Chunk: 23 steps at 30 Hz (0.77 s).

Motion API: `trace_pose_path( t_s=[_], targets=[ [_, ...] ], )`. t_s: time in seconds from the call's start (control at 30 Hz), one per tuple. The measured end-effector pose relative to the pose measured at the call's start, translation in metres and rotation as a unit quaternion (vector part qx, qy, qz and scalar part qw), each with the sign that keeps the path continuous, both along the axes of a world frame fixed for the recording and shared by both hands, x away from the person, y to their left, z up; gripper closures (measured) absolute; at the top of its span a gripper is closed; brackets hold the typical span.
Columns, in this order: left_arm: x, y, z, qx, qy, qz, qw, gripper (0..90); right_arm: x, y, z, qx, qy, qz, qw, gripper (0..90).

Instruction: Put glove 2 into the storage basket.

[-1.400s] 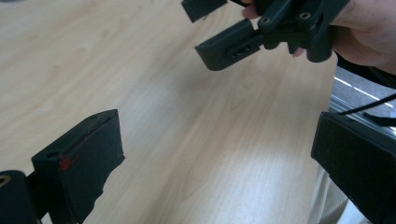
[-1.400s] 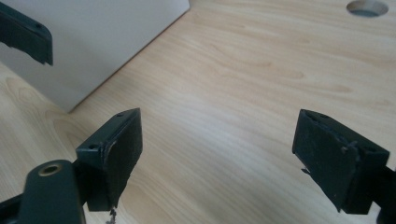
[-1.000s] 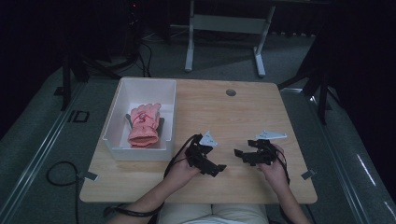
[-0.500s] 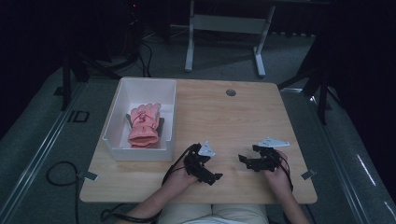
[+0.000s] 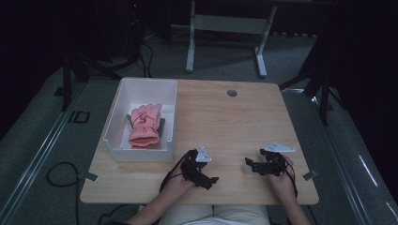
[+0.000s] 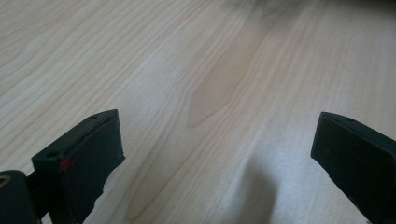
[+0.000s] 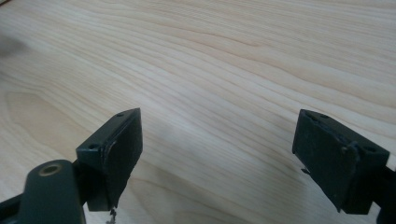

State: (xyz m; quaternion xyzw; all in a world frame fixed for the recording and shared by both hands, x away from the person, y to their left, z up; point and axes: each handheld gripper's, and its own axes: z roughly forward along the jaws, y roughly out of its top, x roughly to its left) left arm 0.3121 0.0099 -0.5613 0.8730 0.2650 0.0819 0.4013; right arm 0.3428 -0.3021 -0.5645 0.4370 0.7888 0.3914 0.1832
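- Both tools sit low over the near edge of the table (image 5: 234, 122), and neither carries anything.
- The left tool (image 5: 212, 179) has its jaws spread wide, with bare wood grain between them in the left gripper view (image 6: 217, 154).
- The right tool (image 5: 247, 161) is spread just as wide, with nothing but table between its pads in the right gripper view (image 7: 217, 149).
- The thing nearest the work is the pink glove (image 5: 144, 125), lying flat inside the white bin (image 5: 141, 153) on the left half of the table, fingers pointing away from the person. A dark item peeks out beside it; I cannot tell what it is.
- My read: the step in hand is a reach toward that bin, and the left tool is the closer one.
- To do it well, lift the left tool clear of the bin's near wall before moving across, then come down from above rather than sliding in.
- Keep the jaws wide until they straddle the cuff, the thickest part, and close on fabric only.
- The glove is soft and will drape, so lift straight up to clear the rim.
- The right tool is best kept apart, out of the way.
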Motion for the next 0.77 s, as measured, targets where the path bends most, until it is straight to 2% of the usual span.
trace_pose_path(
  t_s=[0.07, 0.13, 0.27, 0.4, 0.6, 0.77],
  targets=[
    [-0.001, 0.0015, -0.0007, -0.005, -0.003, 0.006, 1.0, 2.0, 0.0006, -0.0032, -0.0006, 0.0, 0.004, -0.007, 1.0, 15.9],
    [-0.002, 0.003, -0.0018, -0.005, -0.009, 0.012, 0.9999, 2.0, 0.0002, -0.006, -0.0001, -0.003, -0.006, -0.01, 0.9999, 15.7],
    [-0.0039, 0.0064, -0.0026, -0.014, -0.018, 0.026, 0.9994, 2.0, -0.0011, -0.009, 0.0001, -0.003, -0.01, -0.016, 0.9998, 15.4],
    [-0.0057, 0.0093, -0.0025, -0.024, -0.022, 0.032, 0.999, 2.0, -0.0009, -0.0087, 0.0, -0.006, -0.007, -0.012, 0.9999, 15.4],
    [-0.0063, 0.0105, -0.0041, -0.025, -0.026, 0.036, 0.9987, 2.0, -0.0006, -0.0081, -0.0003, -0.008, -0.005, -0.006, 0.9999, 15.2],
    [-0.0069, 0.0102, -0.0049, -0.021, -0.031, 0.034, 0.9987, 2.0, 0.0001, -0.0093, -0.0005, -0.006, -0.001, -0.013, 0.9999, 15.2]
  ],
)
